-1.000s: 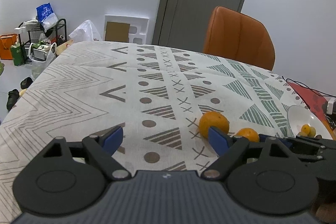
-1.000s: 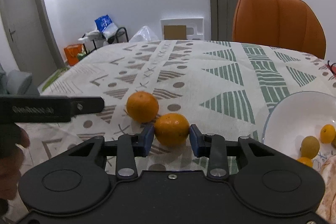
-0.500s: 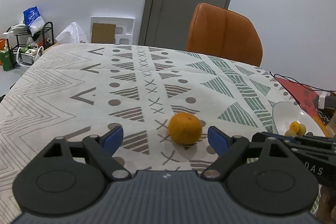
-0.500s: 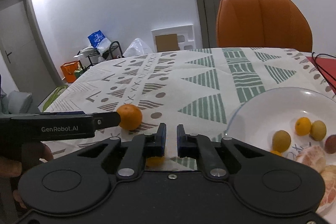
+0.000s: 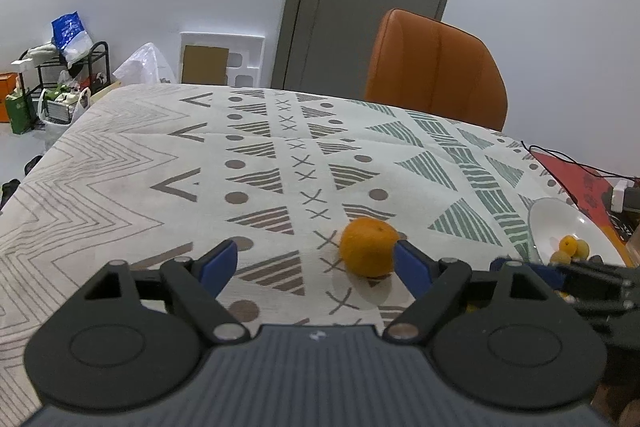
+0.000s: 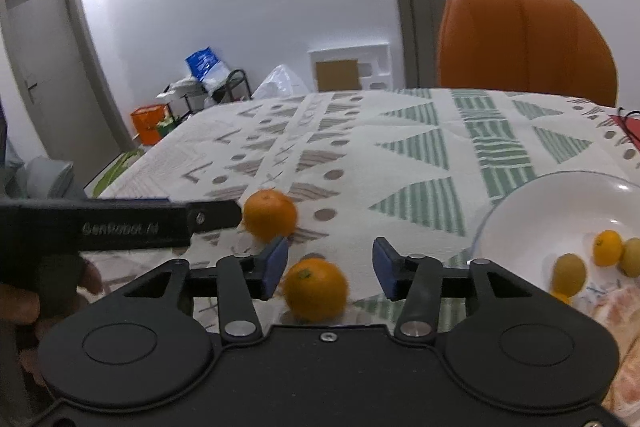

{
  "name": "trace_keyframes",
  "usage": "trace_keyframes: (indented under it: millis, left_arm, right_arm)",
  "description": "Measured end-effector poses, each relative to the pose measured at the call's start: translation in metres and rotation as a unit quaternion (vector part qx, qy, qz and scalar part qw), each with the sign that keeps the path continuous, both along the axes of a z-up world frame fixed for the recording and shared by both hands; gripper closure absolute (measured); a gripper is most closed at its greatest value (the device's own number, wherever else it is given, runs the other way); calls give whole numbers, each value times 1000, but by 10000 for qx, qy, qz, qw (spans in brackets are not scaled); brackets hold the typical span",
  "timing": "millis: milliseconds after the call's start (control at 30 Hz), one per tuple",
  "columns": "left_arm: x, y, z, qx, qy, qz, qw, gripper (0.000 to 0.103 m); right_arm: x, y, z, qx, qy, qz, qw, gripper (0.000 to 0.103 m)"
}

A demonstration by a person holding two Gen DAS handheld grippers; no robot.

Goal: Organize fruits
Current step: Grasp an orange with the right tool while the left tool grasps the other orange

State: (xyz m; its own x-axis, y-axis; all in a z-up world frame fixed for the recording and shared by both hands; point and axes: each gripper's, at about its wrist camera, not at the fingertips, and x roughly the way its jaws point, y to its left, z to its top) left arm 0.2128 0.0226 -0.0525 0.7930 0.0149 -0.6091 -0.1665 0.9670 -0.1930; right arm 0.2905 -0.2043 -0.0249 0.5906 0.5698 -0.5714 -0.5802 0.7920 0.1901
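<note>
The right gripper (image 6: 328, 269) stands wide apart around a round orange fruit (image 6: 316, 289) on the patterned tablecloth (image 6: 400, 155), beside a white plate (image 6: 532, 203).

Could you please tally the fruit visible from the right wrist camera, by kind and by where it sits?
Oranges on the tablecloth: 2 (far one, near one)
Small orange citrus fully visible in the white bowl: 1
Small yellow-green fruits in the bowl: 2
Total: 5; other pieces at the frame edge are unclear.
</note>
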Motion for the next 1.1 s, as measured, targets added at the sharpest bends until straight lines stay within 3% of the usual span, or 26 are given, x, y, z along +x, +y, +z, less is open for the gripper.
trace_keyframes:
  millis: [100, 167, 833, 933, 1033, 1100]
  left_arm:
    - [-1, 4, -1, -33, -2, 40, 10000, 20]
    - [-1, 5, -2, -58, 7, 40, 10000, 22]
    - [18, -21, -12, -7, 87, -333, 9994, 31]
    - [27, -26, -15, 21, 158, -340, 9993, 40]
    - [34, -29, -18, -60, 238, -404, 9989, 63]
    - [34, -33, -17, -3, 237, -369, 9990, 63]
  right_arm:
    - [-1, 8, -9, -133, 135, 161, 9997, 55]
    - [-3, 12, -14, -292, 164, 206, 9992, 66]
    - [3, -18, 10, -101, -195, -233, 9995, 67]
    - [3, -26, 16, -58, -226, -303, 9993, 67]
    - [3, -36, 20, -62, -290, -421, 9987, 67]
    - [3, -44, 22, -49, -313, -528, 9981, 67]
